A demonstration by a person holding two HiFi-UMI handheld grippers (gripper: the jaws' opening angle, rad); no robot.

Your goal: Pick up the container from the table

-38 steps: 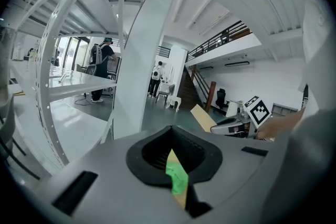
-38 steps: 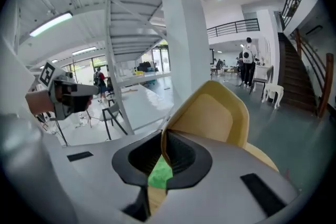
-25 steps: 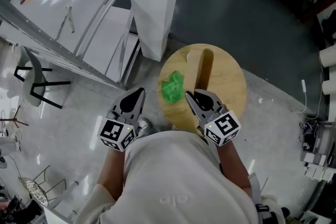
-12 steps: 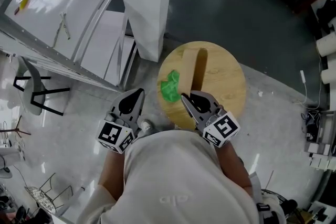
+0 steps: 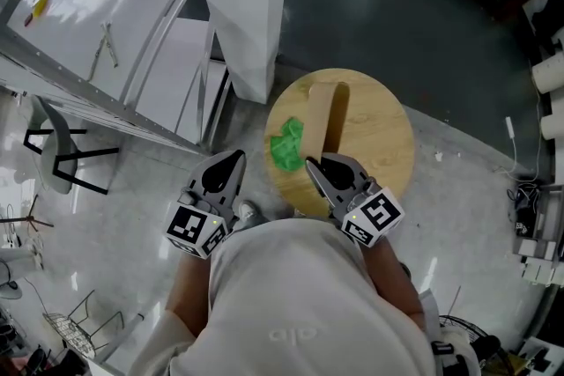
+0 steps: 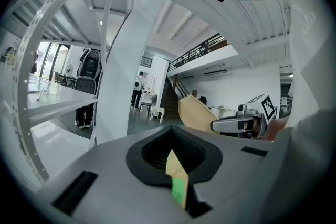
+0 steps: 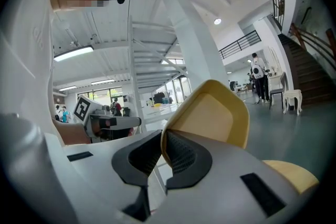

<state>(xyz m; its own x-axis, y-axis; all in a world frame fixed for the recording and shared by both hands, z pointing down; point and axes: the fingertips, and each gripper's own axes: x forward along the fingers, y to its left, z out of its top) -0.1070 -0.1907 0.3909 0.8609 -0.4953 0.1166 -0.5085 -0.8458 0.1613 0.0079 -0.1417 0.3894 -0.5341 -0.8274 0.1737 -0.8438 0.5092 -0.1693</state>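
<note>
A tan container [image 5: 336, 114] stands on edge over the round wooden table [image 5: 383, 145], and it looks long and narrow from above. My right gripper [image 5: 315, 167] is shut on its near rim. In the right gripper view the container [image 7: 215, 115] rises as a rounded tan tray from between the right gripper's [image 7: 161, 150] pads. A crumpled green thing [image 5: 287, 145] lies on the table left of the container. My left gripper [image 5: 227, 165] hangs off the table's left edge over the floor, shut and holding nothing. The left gripper [image 6: 176, 165] view shows only a sliver of table between its pads.
A white pillar [image 5: 247, 4] stands just behind the table on the left. Farther left are a white desk [image 5: 106, 13] and a black chair [image 5: 57, 145]. White rolls [image 5: 551, 84] and cables lie at the right edge.
The head view has shifted slightly. Both grippers and the container keep their places.
</note>
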